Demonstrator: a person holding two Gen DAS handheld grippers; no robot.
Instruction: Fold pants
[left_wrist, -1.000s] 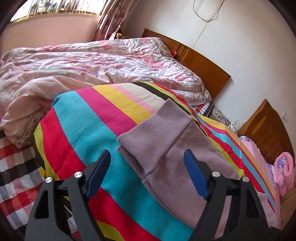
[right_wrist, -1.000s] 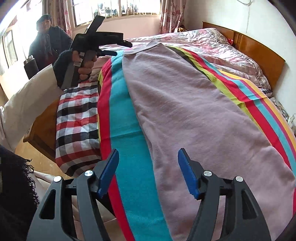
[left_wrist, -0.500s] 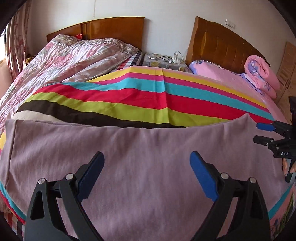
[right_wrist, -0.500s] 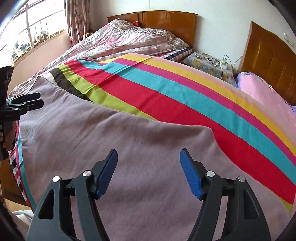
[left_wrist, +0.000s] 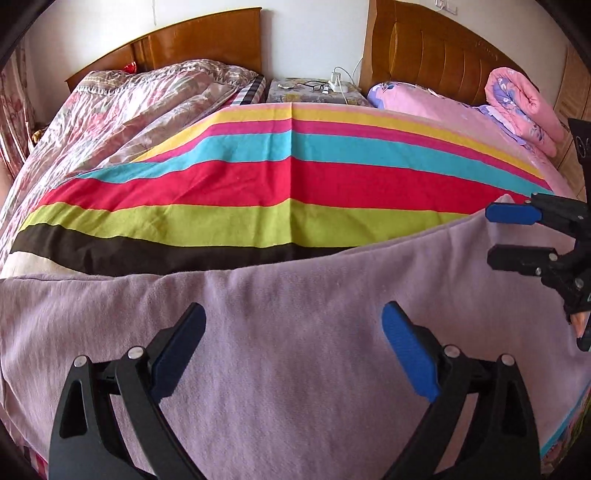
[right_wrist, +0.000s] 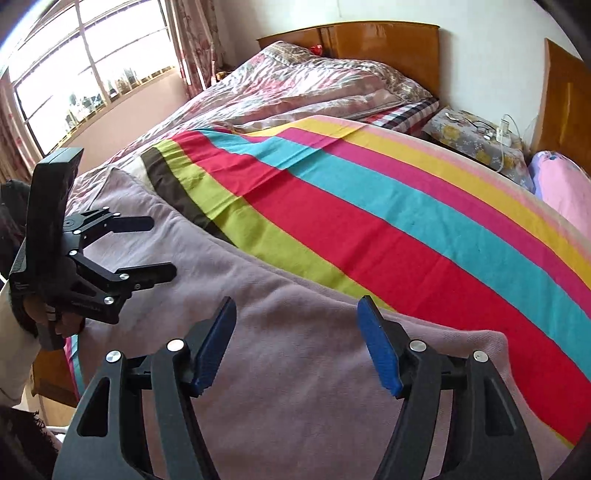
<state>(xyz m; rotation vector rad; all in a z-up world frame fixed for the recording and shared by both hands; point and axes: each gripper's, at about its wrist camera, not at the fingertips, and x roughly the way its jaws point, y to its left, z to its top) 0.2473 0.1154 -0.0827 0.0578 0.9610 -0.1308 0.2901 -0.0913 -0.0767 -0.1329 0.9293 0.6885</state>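
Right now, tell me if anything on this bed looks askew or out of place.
Nothing stands out. The pants lie flat along the near edge of the striped blanket, unfolded. Both the left gripper and the right gripper hang open above them.

The pants lie spread on the striped blanket, directly beneath and ahead of the left gripper, whose fingers stand wide apart above the cloth. The right gripper hovers to its right, over the pants' far end. Ahead of the left gripper, beyond the blanket, stands a nightstand between two headboards. A quilt lies ahead to the left; a rolled blanket lies ahead to the right.
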